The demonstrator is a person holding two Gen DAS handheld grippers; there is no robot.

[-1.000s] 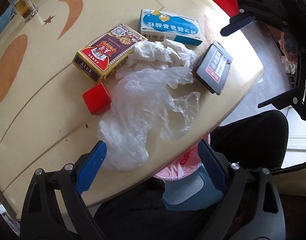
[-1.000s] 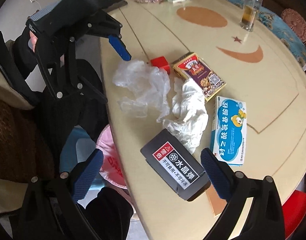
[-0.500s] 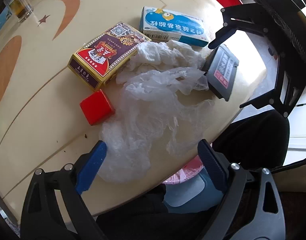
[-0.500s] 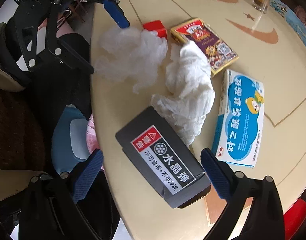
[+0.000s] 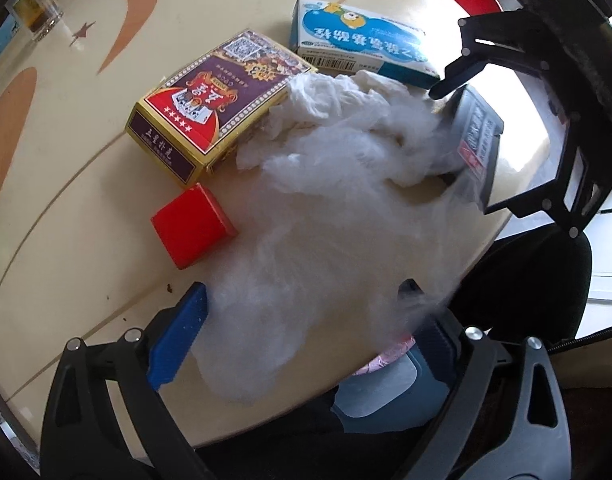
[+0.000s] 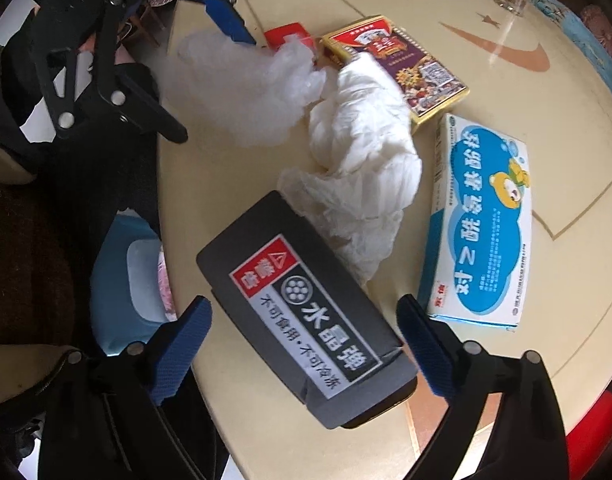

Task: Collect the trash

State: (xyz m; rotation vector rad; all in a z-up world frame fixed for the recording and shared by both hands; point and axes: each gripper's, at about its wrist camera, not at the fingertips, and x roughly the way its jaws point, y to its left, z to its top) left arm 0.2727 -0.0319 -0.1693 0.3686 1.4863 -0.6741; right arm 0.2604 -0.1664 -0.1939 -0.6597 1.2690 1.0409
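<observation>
cream round table (image 6: 506, 92) is cluttered; black box (image 6: 306, 312) is straddled by the right gripper (image 6: 302, 344), jaws just narrowing, untouched. left gripper (image 5: 302, 332) is spread around clear plastic (image 5: 322, 264), tissue (image 6: 366, 152) at 12.

"水晶弹" and "不可食用·不可冷冻" beside a red warning triangle on the black box (image 6: 306, 312) label

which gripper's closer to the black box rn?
Right. The right gripper straddles the black box, jaws open and just closing. The left gripper sits over the clear plastic bag, further along the table edge.
</observation>
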